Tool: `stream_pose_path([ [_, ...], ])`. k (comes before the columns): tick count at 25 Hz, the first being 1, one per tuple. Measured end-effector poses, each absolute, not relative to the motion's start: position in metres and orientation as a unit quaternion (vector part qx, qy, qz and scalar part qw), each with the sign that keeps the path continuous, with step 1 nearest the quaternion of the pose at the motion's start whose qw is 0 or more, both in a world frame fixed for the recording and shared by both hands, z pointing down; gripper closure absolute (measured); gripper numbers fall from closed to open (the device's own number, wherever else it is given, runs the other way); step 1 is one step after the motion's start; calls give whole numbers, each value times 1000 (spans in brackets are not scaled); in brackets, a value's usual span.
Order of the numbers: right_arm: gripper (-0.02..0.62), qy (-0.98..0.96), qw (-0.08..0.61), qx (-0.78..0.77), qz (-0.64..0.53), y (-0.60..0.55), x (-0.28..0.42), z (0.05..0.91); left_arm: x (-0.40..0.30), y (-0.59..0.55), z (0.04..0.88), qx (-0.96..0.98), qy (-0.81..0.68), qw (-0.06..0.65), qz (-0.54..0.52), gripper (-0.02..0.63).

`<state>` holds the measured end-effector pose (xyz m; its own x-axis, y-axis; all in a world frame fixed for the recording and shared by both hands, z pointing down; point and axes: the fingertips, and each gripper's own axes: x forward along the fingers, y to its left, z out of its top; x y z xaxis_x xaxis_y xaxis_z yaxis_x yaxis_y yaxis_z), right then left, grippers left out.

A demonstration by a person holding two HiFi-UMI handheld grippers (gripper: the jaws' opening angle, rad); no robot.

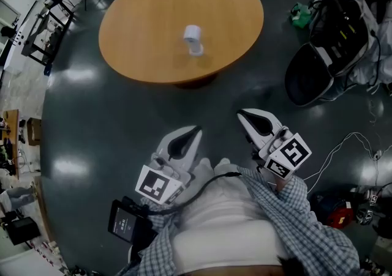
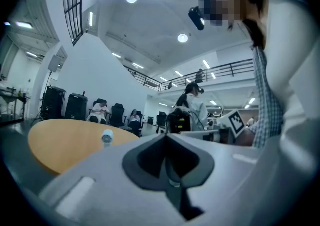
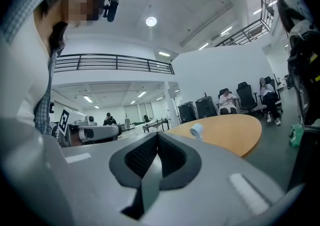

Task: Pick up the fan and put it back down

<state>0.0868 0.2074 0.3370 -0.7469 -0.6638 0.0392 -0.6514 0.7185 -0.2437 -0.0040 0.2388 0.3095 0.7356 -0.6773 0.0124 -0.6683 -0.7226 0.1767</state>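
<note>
The round wooden counter (image 1: 141, 18) is lying ahead of the person, with a stretch of dark floor (image 1: 122, 122) separating its near edge from both tools.

The left hand-held gripper (image 1: 195, 131) and the right hand-held gripper (image 1: 244, 115) are both being held close to the person's body, well apart from the counter. Each is pointing level. The left one is angling toward the right and the right one toward the left. Both are showing their jaws pressed together with nothing between them.

The fan (image 1: 193, 39), small and white, is standing upright near the middle of the counter, a little toward the near edge. Its round head is sitting above a short stem, so its long axis is running vertically. It is lying straight ahead of the left hand-held gripper and ahead and to the left of the right one. Neither is looking clearly nearer. I judge that either would be needing a long forward reach, and jaws opened first.

The cubes are carrying square black-and-white markers (image 1: 289, 153). No brand or readable writing is showing on the fan, and print on the dark device (image 1: 125, 223) at the person's hip is too small to read.
</note>
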Motion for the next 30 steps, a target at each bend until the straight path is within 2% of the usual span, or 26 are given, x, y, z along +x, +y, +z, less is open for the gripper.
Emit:
stream_pose_path([
  [8,591,927,60,-340,-149,211,96,337,2,251,310,919,-385,85,-21,606],
  [18,591,934,38,-322,-149,209,100,347,9,245,312,915,-395,81,-27,606],
  [30,591,927,43,-341,-148,135,83,351,-10,162,318,920,-382,79,-35,606],
])
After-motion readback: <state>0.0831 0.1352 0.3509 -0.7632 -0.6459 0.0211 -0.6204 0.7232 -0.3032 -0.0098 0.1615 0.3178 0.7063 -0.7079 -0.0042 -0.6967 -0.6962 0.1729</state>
